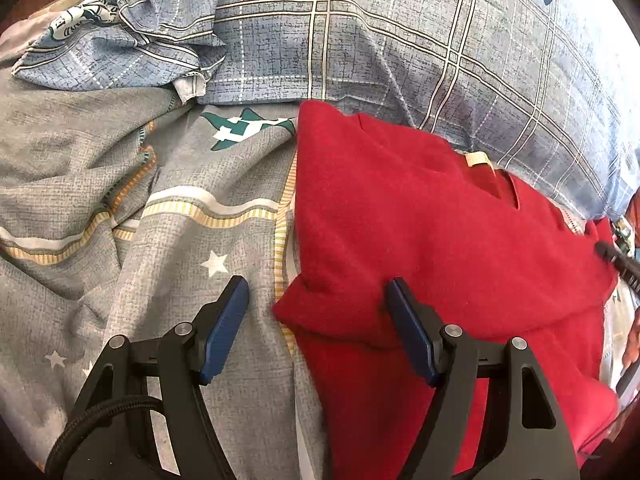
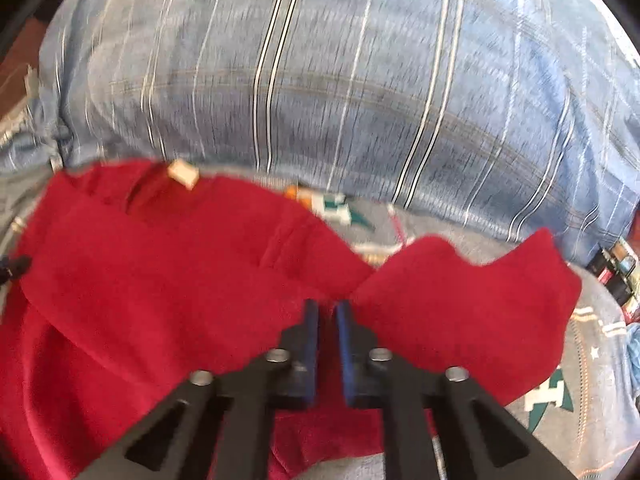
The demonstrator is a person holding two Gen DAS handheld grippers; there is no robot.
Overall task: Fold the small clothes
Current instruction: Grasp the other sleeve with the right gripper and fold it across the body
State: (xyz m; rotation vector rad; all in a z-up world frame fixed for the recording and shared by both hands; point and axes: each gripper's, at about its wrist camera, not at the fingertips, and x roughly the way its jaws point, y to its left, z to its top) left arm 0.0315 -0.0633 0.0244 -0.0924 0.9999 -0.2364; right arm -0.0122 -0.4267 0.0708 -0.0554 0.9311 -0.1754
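Note:
A small red garment point(image 1: 420, 240) lies on the grey patterned bedsheet point(image 1: 168, 248), its left side folded in, a cream neck label point(image 1: 478, 159) at its far edge. My left gripper point(image 1: 316, 292) is open and empty, straddling the garment's left folded edge just above the sheet. In the right wrist view, which is blurred, the same red garment point(image 2: 160, 280) shows, and my right gripper point(image 2: 327, 306) is shut on a fold of its right sleeve point(image 2: 460, 304), lifted off the sheet. The right gripper's tip also shows in the left wrist view point(image 1: 612, 256).
A blue plaid pillow point(image 1: 400, 32) lies along the far edge of the bed, also in the right wrist view point(image 2: 320, 80). A crumpled blue plaid cloth point(image 1: 120, 40) sits at the far left. Small dark objects point(image 2: 616, 272) lie at the right edge.

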